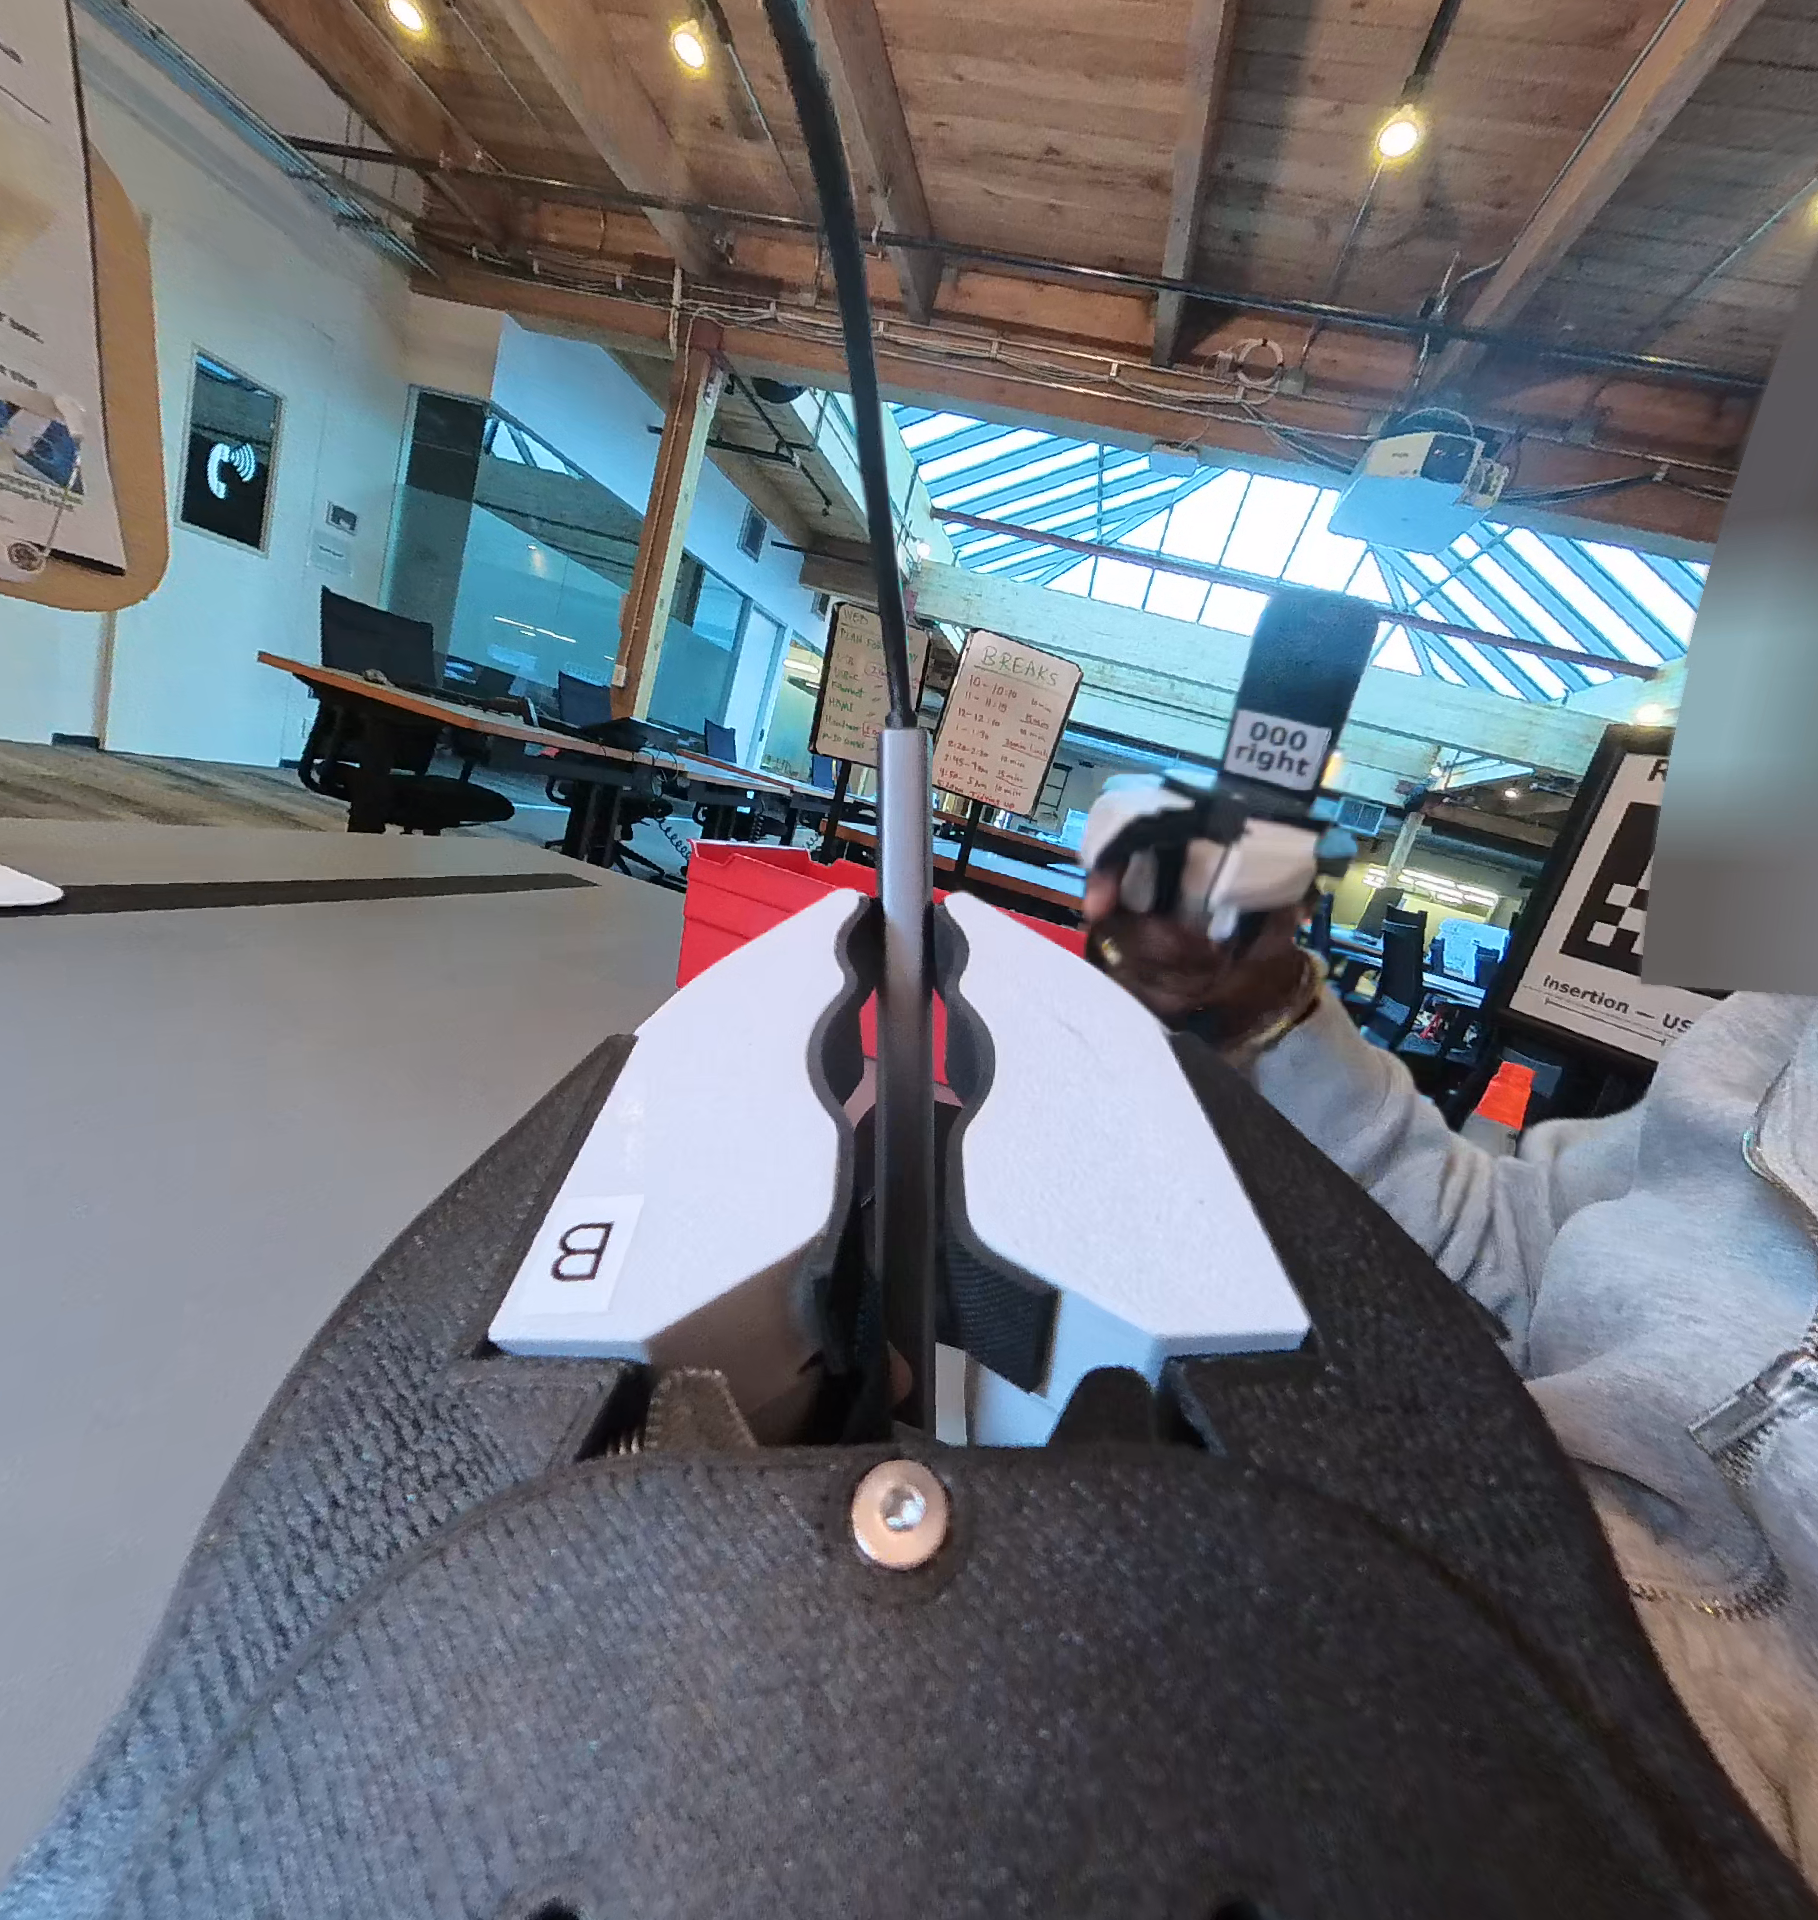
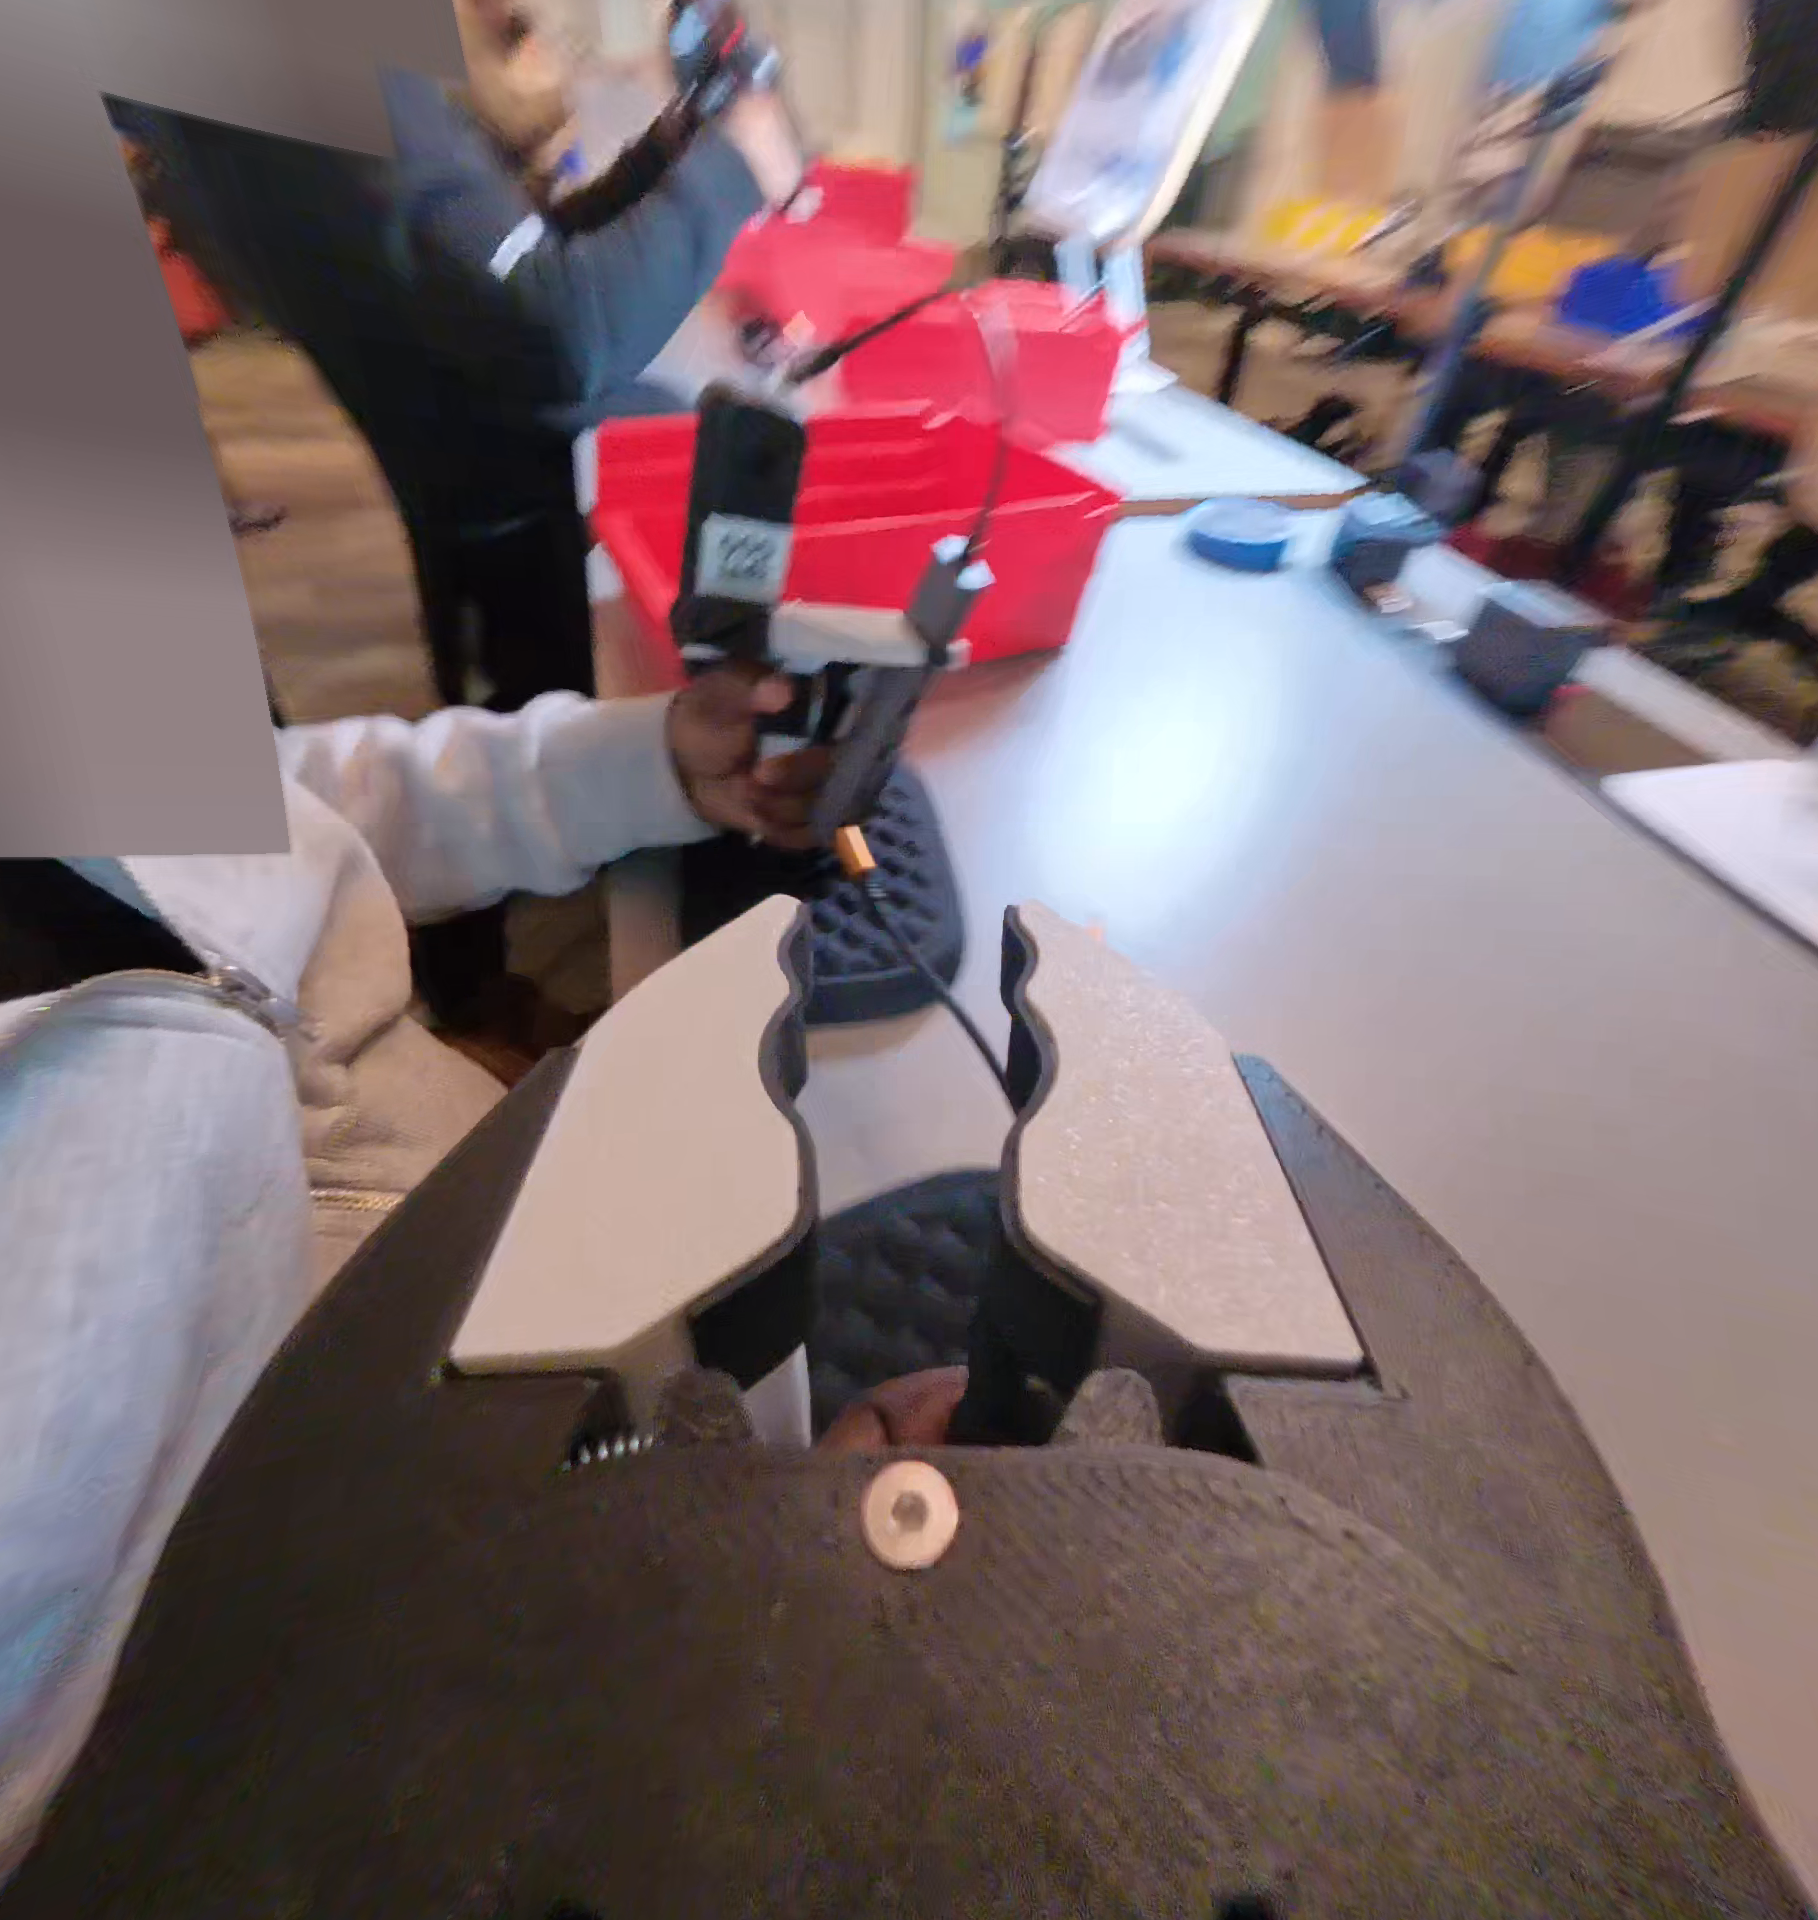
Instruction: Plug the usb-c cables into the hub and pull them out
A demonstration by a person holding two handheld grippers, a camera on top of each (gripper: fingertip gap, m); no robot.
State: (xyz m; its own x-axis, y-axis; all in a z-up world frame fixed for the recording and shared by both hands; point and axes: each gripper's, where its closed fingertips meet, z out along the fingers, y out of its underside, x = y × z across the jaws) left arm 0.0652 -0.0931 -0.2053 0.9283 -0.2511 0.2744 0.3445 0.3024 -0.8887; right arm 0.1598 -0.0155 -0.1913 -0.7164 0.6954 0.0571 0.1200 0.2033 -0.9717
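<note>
Jaws on your left gripper point(image 1: 903, 920) are clamped on the grey hub point(image 1: 905, 997), edge-on, its black cable point(image 1: 851, 343) arcing upward. Your right gripper point(image 2: 905, 920) is parted, holding nothing; a thin cable point(image 2: 952, 1013) hangs between, orange plug point(image 2: 855, 852) near the hub's lower end, above the grey tabletop point(image 2: 1404, 1039).

The hub point(image 1: 905, 997) sits edge-on between the left gripper point(image 1: 903, 914) fingers, its ports out of sight, and its black cable point(image 1: 851, 343) runs off the top edge. Motion blur smears the right wrist view: the small things at right on the grey table point(image 2: 1352, 935) cannot be told apart.
</note>
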